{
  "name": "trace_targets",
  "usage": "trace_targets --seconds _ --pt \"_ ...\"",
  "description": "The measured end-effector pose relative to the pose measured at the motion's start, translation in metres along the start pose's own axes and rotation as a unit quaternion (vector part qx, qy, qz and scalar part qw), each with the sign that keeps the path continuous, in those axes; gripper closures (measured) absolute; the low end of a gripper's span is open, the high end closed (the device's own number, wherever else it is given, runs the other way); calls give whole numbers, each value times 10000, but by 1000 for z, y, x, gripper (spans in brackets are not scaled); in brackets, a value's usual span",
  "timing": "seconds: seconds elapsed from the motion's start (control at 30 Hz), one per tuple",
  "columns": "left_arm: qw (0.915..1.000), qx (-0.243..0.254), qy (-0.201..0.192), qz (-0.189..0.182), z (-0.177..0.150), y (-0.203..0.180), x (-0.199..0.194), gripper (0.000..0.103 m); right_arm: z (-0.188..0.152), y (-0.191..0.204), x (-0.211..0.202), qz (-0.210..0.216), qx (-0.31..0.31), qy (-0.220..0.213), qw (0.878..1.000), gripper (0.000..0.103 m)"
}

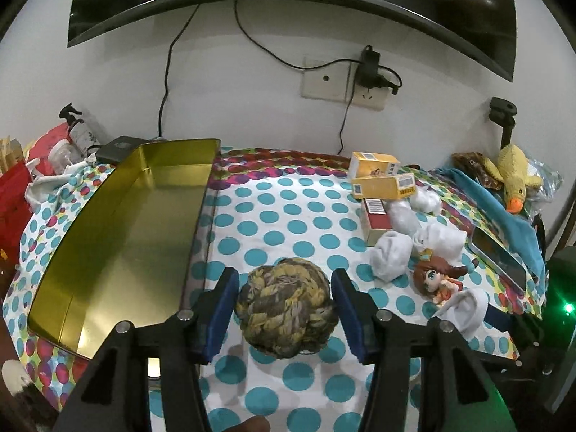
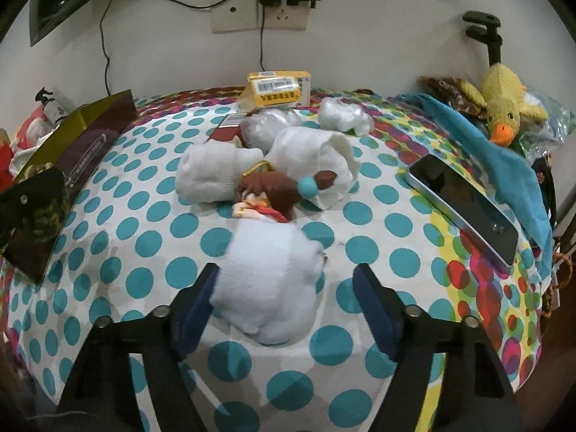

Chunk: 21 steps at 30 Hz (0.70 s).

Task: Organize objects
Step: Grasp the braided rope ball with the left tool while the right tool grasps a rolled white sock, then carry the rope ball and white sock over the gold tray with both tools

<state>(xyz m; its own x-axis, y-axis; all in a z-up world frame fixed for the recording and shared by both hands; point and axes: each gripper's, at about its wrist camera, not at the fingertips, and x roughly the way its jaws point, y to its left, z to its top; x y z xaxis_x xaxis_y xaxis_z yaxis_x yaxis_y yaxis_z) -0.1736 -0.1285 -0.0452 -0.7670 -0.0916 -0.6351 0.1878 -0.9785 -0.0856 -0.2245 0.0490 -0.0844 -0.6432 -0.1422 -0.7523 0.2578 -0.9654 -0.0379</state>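
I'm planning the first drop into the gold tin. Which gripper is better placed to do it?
Left. The left gripper has the rope ball between its pads, and the gold tin sits right beside it. The right gripper is over a white sock, farther off.

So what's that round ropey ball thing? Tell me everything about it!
The rope ball is a round knot of thick twisted cords in yellow, grey and dark olive, fuzzy and frayed in places. It sits between the blue-padded fingers of the left gripper, which are close on both sides; small gaps seem to show, so a firm squeeze can't be confirmed. Below it is the dotted cloth with a shadow, so it may be lifted. The gold tin tray lies just left, not touching.
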Motion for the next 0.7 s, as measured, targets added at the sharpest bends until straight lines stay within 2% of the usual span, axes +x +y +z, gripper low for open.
trace_targets --seconds 0.03,0.07,0.47,0.7 --pt "10000 -17 -17 20 0 3 -1 49 0 1 -2 33 -20 -26 10000 53" --pt "10000 -39 -26 21 0 4 -2 49 -1 2 -3 52 -27 -40 10000 59" --pt "9996 -264 -120 51 6 24 -14 49 -4 9 -31 247 -240 -217 9992 59" --pt "9986 -414 -214 269 18 47 -23 49 -2 19 -44 368 -329 -311 9983 59"
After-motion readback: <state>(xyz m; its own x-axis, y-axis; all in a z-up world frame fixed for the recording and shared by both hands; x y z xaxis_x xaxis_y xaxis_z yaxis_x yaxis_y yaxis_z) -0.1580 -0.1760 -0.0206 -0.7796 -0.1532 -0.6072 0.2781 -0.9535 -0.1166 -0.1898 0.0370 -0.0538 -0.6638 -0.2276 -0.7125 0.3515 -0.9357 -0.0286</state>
